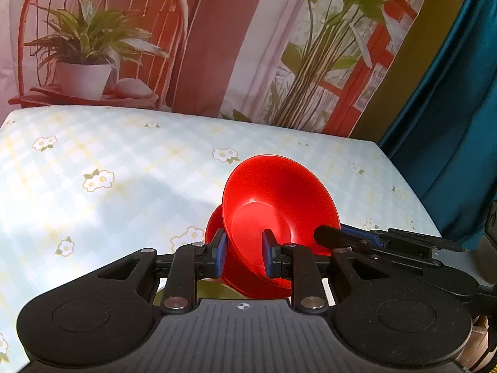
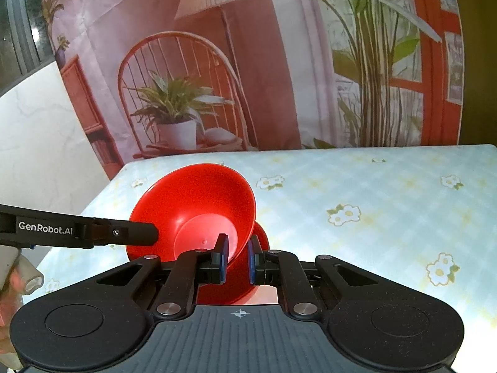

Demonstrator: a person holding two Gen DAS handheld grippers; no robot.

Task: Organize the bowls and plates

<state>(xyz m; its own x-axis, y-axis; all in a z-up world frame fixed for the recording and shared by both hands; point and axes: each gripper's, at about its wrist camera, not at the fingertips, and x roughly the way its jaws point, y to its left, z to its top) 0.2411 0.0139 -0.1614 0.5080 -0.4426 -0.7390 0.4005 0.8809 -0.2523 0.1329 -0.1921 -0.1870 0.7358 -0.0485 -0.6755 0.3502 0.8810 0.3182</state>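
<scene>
A red bowl (image 1: 279, 192) hangs tilted over the table, its inside turned toward the camera. My left gripper (image 1: 243, 256) is shut on its near wall, one blue pad inside and one outside. My right gripper (image 1: 326, 236) reaches in from the right onto the bowl's right rim. In the right wrist view the same bowl (image 2: 198, 199) has its wall between the pads of my right gripper (image 2: 237, 259), which is shut on it, and my left gripper (image 2: 149, 233) meets its left rim. A second red bowl (image 1: 212, 227) (image 2: 230, 289) shows just under it; whether they touch is hidden.
The table wears a pale blue checked cloth with white flowers (image 1: 99, 180) (image 2: 344, 214). A printed backdrop of a chair and plants (image 1: 93, 46) stands behind it, a teal curtain (image 1: 450, 124) to the right. Something yellow-green (image 1: 211, 290) peeks out under my left gripper.
</scene>
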